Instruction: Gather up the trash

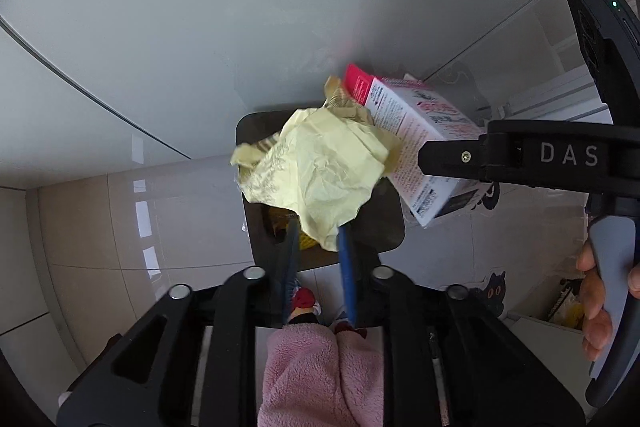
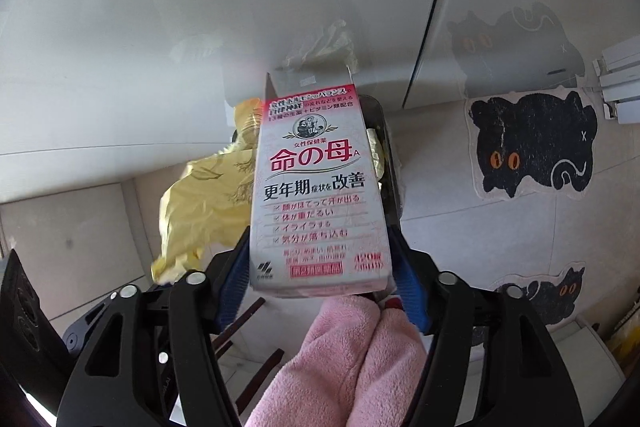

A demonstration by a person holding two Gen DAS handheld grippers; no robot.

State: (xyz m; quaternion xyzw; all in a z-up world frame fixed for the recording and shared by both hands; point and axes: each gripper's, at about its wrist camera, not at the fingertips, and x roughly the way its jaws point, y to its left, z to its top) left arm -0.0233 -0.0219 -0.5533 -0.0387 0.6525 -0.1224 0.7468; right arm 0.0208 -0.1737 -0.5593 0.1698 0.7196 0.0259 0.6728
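Over the dark bin (image 1: 384, 239), you're dangling a crumpled pale-yellow wrapper (image 1: 320, 171) between your left gripper's (image 1: 316, 247) blue fingers; can't tell if they're pinching it. Your right gripper (image 2: 320, 263) is straddling a white-and-pink medicine box (image 2: 316, 195), jaws looking spread wide around it. Box is showing "命の母A" and "更年期"; gripper arm reading "DAS".

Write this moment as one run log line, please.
left gripper: open, yellow paper between jaws | right gripper: open, box between jaws | both above bin
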